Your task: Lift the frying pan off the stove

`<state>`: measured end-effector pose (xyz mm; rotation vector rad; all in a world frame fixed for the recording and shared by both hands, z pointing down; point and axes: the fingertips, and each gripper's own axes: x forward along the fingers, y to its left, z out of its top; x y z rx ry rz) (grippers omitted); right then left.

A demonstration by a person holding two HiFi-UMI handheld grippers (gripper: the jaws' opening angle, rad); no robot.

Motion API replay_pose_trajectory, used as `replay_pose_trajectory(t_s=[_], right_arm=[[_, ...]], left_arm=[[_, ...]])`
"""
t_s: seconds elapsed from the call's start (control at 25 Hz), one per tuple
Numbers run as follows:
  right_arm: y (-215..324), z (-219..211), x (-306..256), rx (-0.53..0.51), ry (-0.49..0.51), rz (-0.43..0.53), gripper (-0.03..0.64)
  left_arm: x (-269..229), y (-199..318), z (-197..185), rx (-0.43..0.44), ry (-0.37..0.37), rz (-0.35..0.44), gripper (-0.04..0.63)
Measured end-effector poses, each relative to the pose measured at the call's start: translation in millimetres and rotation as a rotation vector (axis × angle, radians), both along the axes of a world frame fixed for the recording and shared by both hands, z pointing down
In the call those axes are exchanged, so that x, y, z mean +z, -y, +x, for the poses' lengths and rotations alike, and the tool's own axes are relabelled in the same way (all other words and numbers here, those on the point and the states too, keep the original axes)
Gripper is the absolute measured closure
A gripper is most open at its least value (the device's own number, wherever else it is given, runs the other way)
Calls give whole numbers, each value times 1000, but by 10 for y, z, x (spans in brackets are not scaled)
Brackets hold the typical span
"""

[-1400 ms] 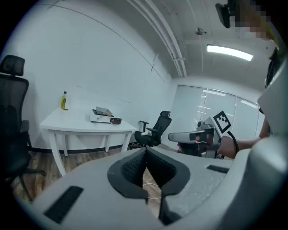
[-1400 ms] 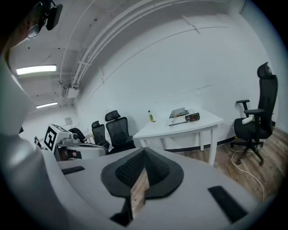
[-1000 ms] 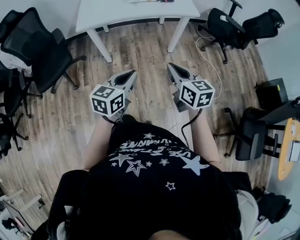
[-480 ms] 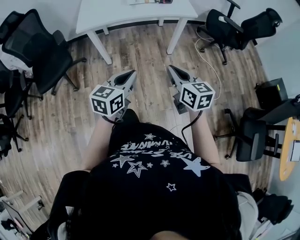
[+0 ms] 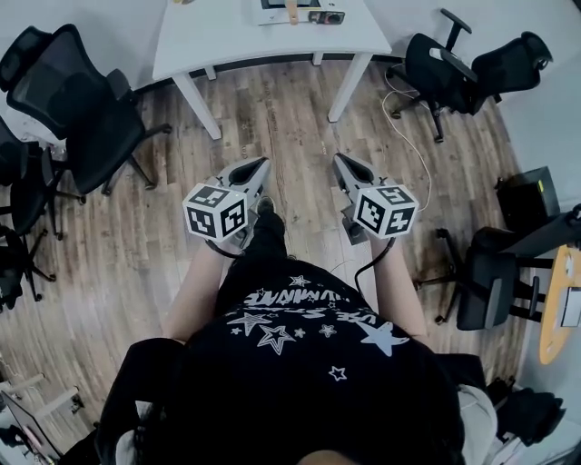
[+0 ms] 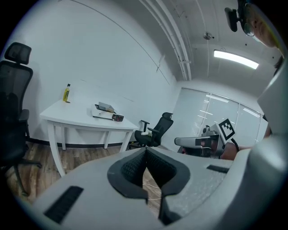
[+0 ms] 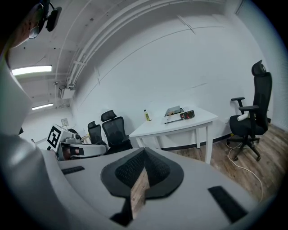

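A white table stands at the far side of the room. On it lies a flat portable stove, with a brownish handle across it; the frying pan itself is too small to make out. The stove shows on the table in the left gripper view, and the stove also in the right gripper view. My left gripper and right gripper are held side by side over the wooden floor, well short of the table. Both are shut with nothing between the jaws: left gripper, right gripper.
Black office chairs stand at the left and more chairs at the right of the table. A white cable runs over the floor. A yellow bottle stands on the table's far end. A black box sits at the right.
The view has shifted towards the table, so more of its top and the stove show. Both grippers sit slightly lower in the view, still shut. A foot has stepped forward between them.
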<state>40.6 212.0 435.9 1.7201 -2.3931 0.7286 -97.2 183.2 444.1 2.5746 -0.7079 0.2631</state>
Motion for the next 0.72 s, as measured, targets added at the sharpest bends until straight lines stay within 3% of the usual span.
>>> replay_pose_trajectory(t_s=[0.72], right_arm=[[1892, 350, 158, 74, 34, -58, 609]], left_arm=[[173, 1945, 333, 50, 0, -59, 588]])
